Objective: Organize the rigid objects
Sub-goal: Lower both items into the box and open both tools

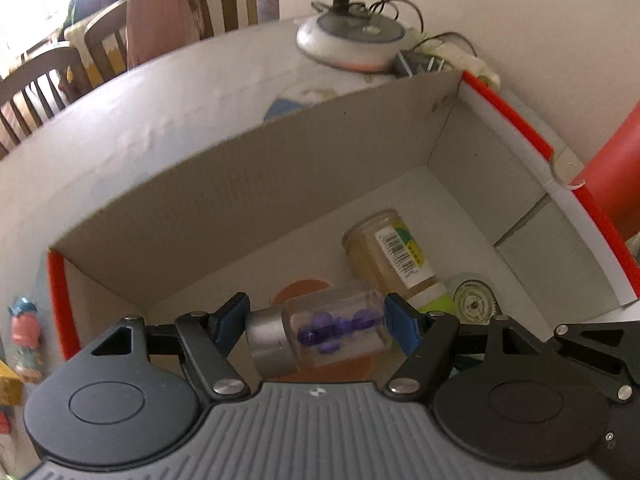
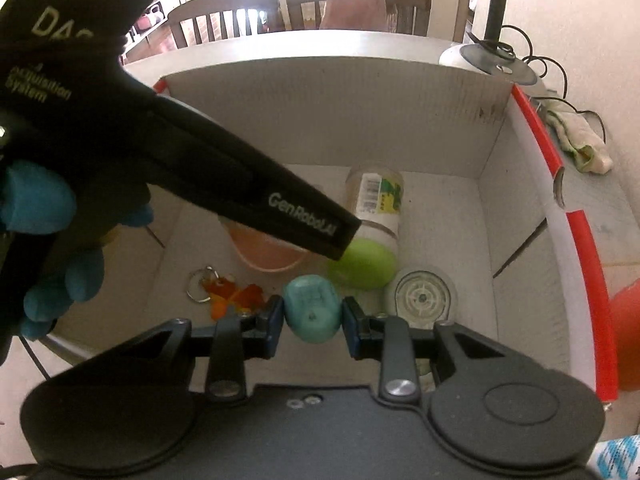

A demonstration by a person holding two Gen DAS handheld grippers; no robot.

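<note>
My left gripper (image 1: 318, 322) is shut on a clear jar with a silver lid and purple beads (image 1: 320, 334), held above the open cardboard box (image 1: 224, 200). My right gripper (image 2: 313, 320) is shut on a teal oval case (image 2: 313, 312) over the same box (image 2: 340, 96). On the box floor lie a bottle with a lime-green cap (image 2: 374, 208), a clear round ribbed lid (image 2: 422, 296), an orange keychain (image 2: 232, 296) and a pink bowl (image 2: 268, 252). The bottle (image 1: 390, 256) and round lid (image 1: 474, 300) also show in the left wrist view.
The left gripper's black body (image 2: 240, 184), held by a blue-gloved hand (image 2: 44, 208), crosses the right wrist view. A lamp base (image 1: 348, 40) with cables stands behind the box. A small figurine (image 1: 26, 328) lies left of it. A red object (image 1: 616, 176) sits right. Chairs (image 2: 224, 16) stand beyond the table.
</note>
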